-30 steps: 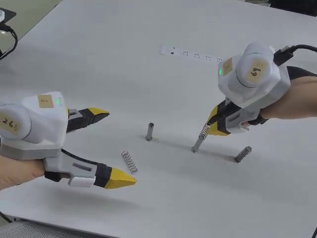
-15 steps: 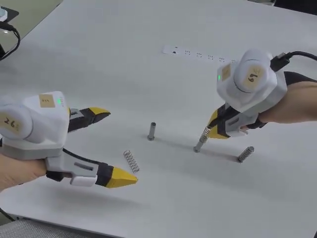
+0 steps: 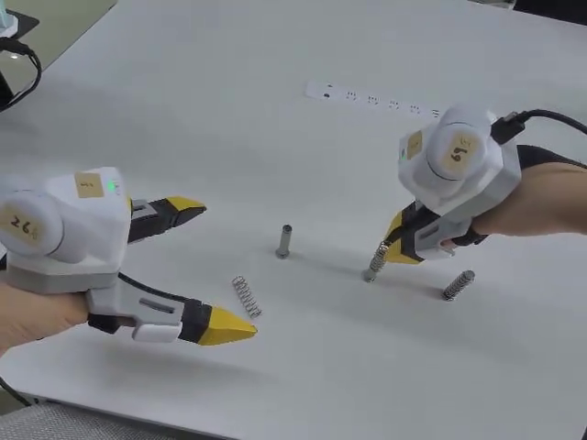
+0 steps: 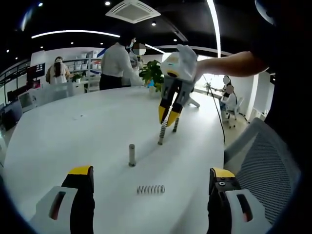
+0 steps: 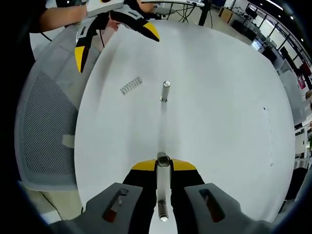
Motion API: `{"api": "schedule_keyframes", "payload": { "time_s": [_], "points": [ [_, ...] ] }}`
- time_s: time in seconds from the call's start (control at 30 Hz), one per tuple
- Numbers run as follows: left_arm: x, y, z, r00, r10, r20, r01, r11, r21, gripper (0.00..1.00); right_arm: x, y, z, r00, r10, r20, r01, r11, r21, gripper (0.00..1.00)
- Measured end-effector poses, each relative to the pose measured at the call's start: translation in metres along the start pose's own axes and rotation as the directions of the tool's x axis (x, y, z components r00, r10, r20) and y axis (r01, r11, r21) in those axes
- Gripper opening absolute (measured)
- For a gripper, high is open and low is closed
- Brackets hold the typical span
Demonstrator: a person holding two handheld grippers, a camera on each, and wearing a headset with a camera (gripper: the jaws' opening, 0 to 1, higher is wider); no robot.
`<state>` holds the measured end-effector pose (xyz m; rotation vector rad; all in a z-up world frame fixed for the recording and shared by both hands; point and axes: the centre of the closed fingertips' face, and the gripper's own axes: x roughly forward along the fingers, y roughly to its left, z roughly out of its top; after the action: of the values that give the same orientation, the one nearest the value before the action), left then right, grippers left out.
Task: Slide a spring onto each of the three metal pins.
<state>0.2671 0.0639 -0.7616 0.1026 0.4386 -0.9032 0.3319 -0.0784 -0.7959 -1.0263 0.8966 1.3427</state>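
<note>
Three metal pins stand on the white table (image 3: 183,119). The left pin (image 3: 284,241) (image 4: 131,155) (image 5: 165,91) is bare. My right gripper (image 3: 394,249) (image 4: 166,117) (image 5: 163,166) is shut on a spring (image 3: 379,253) (image 5: 162,209) that sits over the tilted middle pin (image 3: 371,272) (image 4: 161,139) (image 5: 163,159). The right pin (image 3: 457,285) wears a spring. A loose spring (image 3: 246,297) (image 4: 150,188) (image 5: 130,85) lies flat on the table. My left gripper (image 3: 211,268) (image 4: 151,173) (image 5: 115,44) is open, with nothing in it, its jaws to either side of that loose spring.
A white power strip (image 3: 371,99) lies at the far side of the table. A black cable (image 3: 23,69) crosses the far left corner. A grey mesh chair (image 4: 263,161) (image 5: 46,112) stands at the table's near edge. People (image 4: 117,61) stand beyond the table.
My right gripper has dropped a little along the middle pin with the spring in it. The left gripper has kept its place, still open.
</note>
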Motion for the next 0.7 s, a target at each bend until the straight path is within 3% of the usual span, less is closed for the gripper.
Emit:
{"api": "schedule_keyframes", "payload": {
  "time_s": [0.7],
  "points": [
    [-0.001,0.003,-0.001,1.0,0.0,-0.004,0.0,1.0,-0.004,0.94,0.018,0.005,-0.01,0.9997,0.022,-0.005,-0.022,0.999,0.024,0.07]
  ]
}}
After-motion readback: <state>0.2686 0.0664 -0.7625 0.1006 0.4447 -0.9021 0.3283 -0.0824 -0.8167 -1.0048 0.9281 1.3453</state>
